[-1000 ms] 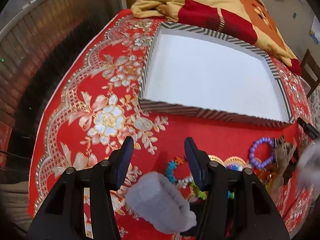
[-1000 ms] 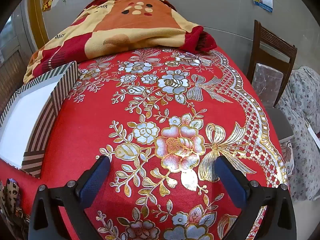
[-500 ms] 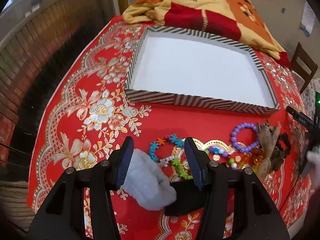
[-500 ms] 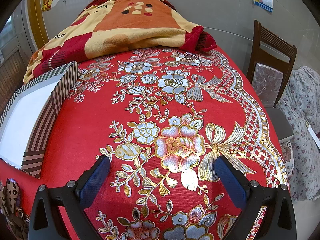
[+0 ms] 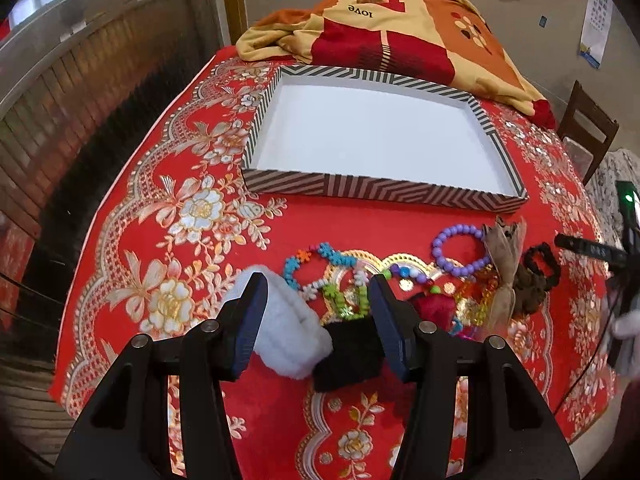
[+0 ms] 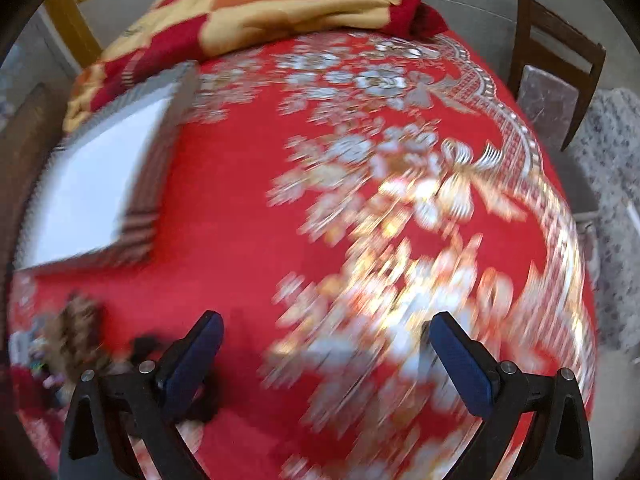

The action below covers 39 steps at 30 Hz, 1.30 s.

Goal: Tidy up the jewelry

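The left wrist view is sharp; the right wrist view is smeared by motion, so detail there is limited. Only the left view shows the jewelry heap clearly; in the right view it is a blurred clump at the lower left edge. Only the right view shows the bare right half of the worktop [image 6: 248,232] in its red floral cloth and the chair [image 6: 556,60] beyond it.

A patterned blanket [image 5: 400,28] lies bunched at the far end of the worktop. Just in front of it sits the striped box [image 5: 384,190], a shallow rectangular tray with a white floor, its long axis running across the left view; nothing lies in it.

The jewelry [image 5: 400,280] lies on the cloth just short of the box's near wall, strung out in a row parallel to it: a multicoloured bead bracelet [image 5: 320,272], a purple bead bracelet [image 5: 460,250], a tan bow clip [image 5: 504,264] lying lengthwise toward the box, and a black scrunchie [image 5: 542,264].

The left claw [image 5: 318,312] stands partly open above a white fluffy piece [image 5: 288,336] and a black piece [image 5: 348,354]; whether its pads press on them I cannot tell. The right claw [image 6: 324,356] stands wide open over bare cloth, holding nothing.
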Tool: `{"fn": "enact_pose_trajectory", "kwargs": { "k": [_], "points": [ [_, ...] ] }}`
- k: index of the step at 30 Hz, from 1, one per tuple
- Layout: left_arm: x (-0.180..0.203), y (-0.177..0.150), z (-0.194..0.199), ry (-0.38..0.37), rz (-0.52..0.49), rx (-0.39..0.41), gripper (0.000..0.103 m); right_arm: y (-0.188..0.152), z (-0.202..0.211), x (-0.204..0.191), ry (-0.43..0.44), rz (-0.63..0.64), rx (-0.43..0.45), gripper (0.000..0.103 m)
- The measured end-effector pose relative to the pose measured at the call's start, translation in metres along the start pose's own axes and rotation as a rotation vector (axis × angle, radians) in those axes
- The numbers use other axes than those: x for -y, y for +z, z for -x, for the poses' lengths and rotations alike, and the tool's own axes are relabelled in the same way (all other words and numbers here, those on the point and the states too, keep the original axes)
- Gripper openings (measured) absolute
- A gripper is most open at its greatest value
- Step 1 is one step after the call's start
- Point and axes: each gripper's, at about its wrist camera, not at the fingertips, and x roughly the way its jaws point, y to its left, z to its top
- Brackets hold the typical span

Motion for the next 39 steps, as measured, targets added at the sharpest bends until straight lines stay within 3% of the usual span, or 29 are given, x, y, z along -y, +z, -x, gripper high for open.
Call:
{"fn": "enact_pose_trajectory", "kwargs": {
  "k": [9, 14, 17, 20, 39],
  "points": [
    [-0.001, -0.013, 0.014, 0.027, 0.045, 0.007, 0.052, -0.060, 0.082, -0.092, 0.092, 0.164, 0.169, 0.103],
    [-0.003, -0.019, 0.027, 0.030, 0.059, 0.037, 0.052, -0.074, 0.109, -0.125, 0.097, 0.219, 0.236, 0.103],
    [-0.004, -0.021, 0.031, 0.027, 0.067, 0.042, 0.052, -0.084, 0.117, -0.143, 0.047, 0.263, 0.264, 0.103],
    [-0.003, -0.025, 0.034, 0.026, 0.065, 0.044, 0.052, -0.092, 0.117, -0.158, 0.003, 0.297, 0.255, 0.103],
    [-0.005, -0.035, 0.030, 0.009, 0.074, 0.007, 0.052, -0.104, 0.110, -0.180, 0.058, 0.263, 0.199, 0.103]
  ]
}}
